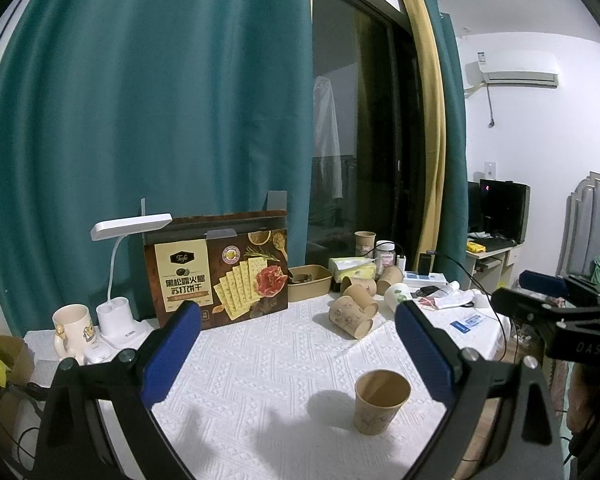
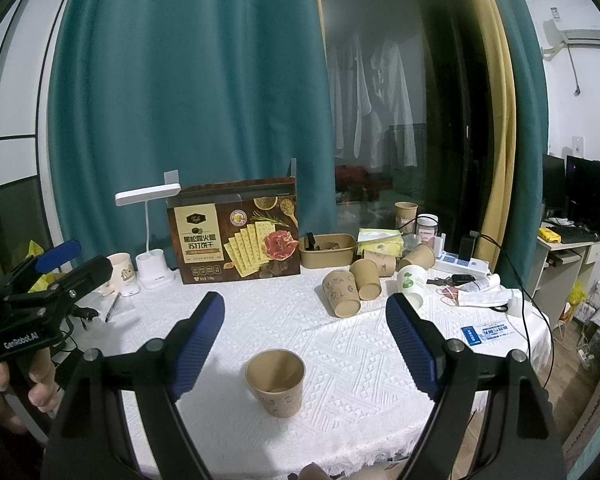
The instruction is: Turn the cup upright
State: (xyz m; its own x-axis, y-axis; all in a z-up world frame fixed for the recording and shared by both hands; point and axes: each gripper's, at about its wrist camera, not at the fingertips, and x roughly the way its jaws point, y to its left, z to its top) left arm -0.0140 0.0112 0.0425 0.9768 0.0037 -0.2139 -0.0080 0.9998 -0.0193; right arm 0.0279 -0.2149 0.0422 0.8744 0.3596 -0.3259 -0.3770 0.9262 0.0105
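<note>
Since the cup already stands mouth-up on the tablecloth near the front edge, the flip looks done, and neither tool is on it. Right gripper hangs just above and behind the cup w/ fingers spread wide, nothing pinched; cup sits between them but clear of both blue pads (looks like a hands-off pose, my guess). Left gripper also spread, empty, off to the cup's left side; in its view the cup sits low right, near the right finger, no contact. Both point slightly down at the table.

Surface: white textured cloth on a round-ish table. At the back a cracker box, white desk lamp, mug, brown tray, tissue pack. A cluster of other paper cups lies tipped over mid-right, well apart from the upright one. Room: teal curtain, dark glass door, AC unit on the wall, monitor on a side desk.
</note>
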